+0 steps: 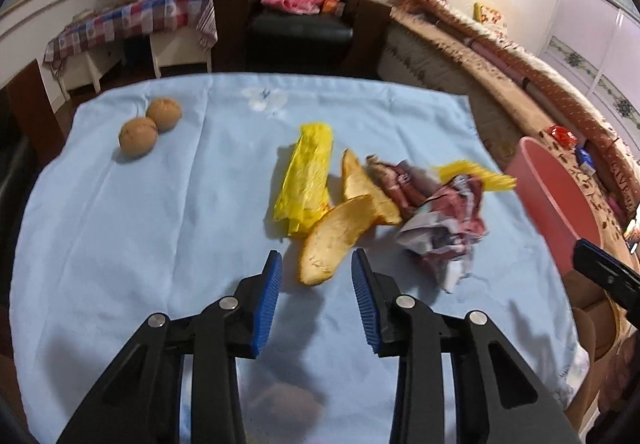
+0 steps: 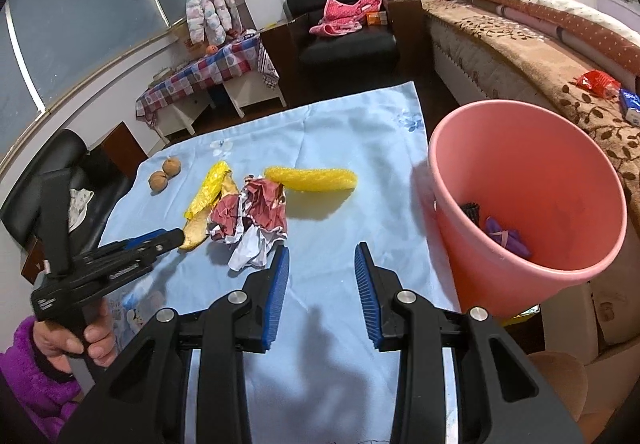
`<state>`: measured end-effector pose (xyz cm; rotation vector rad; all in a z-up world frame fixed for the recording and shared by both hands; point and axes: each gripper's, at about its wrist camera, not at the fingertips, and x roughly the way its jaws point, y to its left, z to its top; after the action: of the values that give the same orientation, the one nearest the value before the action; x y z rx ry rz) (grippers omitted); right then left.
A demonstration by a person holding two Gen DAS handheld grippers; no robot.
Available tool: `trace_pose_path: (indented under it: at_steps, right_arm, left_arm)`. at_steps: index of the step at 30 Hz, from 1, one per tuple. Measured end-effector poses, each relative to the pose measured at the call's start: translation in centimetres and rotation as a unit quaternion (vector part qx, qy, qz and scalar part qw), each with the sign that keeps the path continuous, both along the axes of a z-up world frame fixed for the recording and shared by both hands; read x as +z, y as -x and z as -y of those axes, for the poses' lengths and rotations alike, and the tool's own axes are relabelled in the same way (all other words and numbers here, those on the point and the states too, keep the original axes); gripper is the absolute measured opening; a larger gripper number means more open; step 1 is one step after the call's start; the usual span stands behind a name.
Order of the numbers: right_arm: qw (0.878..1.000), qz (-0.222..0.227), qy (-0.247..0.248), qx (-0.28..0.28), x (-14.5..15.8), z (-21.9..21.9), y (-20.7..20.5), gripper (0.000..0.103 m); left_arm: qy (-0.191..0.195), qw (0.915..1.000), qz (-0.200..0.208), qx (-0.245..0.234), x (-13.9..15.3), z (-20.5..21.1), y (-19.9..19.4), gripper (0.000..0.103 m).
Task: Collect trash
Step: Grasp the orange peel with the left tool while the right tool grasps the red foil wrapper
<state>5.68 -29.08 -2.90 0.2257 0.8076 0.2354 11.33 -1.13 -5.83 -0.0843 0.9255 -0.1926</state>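
On the light blue cloth point(image 1: 160, 224) lies a heap of trash: a yellow plastic bag point(image 1: 306, 179), two orange peels point(image 1: 336, 240), crumpled red and white paper point(image 1: 440, 228) and a yellow foam net point(image 2: 312, 179). My left gripper point(image 1: 316, 259) stands open, its blue pads either side of the nearer peel's end with gaps on both sides. In the right wrist view the left gripper point(image 2: 176, 235) reaches the peel point(image 2: 194, 234) from the left. My right gripper point(image 2: 322, 250) is open and empty over bare cloth, just right of the paper point(image 2: 256, 219). A pink bin point(image 2: 532, 171) stands to its right.
Two walnuts point(image 1: 150, 125) sit at the cloth's far left. The bin holds a purple item point(image 2: 506, 238) and a dark one. A bed point(image 2: 520, 55) runs along the right, with a black armchair point(image 1: 304, 15) and a checked side table point(image 1: 132, 23) behind. A hand in a purple sleeve point(image 2: 36, 376) holds the left gripper.
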Motion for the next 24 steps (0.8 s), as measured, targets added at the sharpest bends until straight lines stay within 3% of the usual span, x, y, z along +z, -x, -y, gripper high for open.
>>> trace_pose_path:
  at_steps: [2,7,9,24]
  right_arm:
    - [1.000,-0.004,-0.005,0.003,-0.1,0.0,-0.2,0.035]
    - [0.999,-0.014,-0.021,0.020,-0.4,-0.8,-0.9,0.035]
    - [0.999,-0.021,-0.030,0.029,-0.6,-1.4,-1.3,0.035]
    - [0.996,-0.063,-0.049,0.036,-2.9,-4.6,-7.4,0.035]
  left_arm:
    - [-0.004,1.0000,-0.008,0.003,-0.7,0.0,-0.6,0.034]
    - [0.005,0.9998,-0.019,0.009,-1.5,-0.2,-1.2,0.009]
    - [0.015,0.9996,-0.021,0.006,-1.5,-0.5,-1.2,0.005]
    - [0.062,0.9975,-0.002,0.034,0.2,-5.0,1.5,0.004]
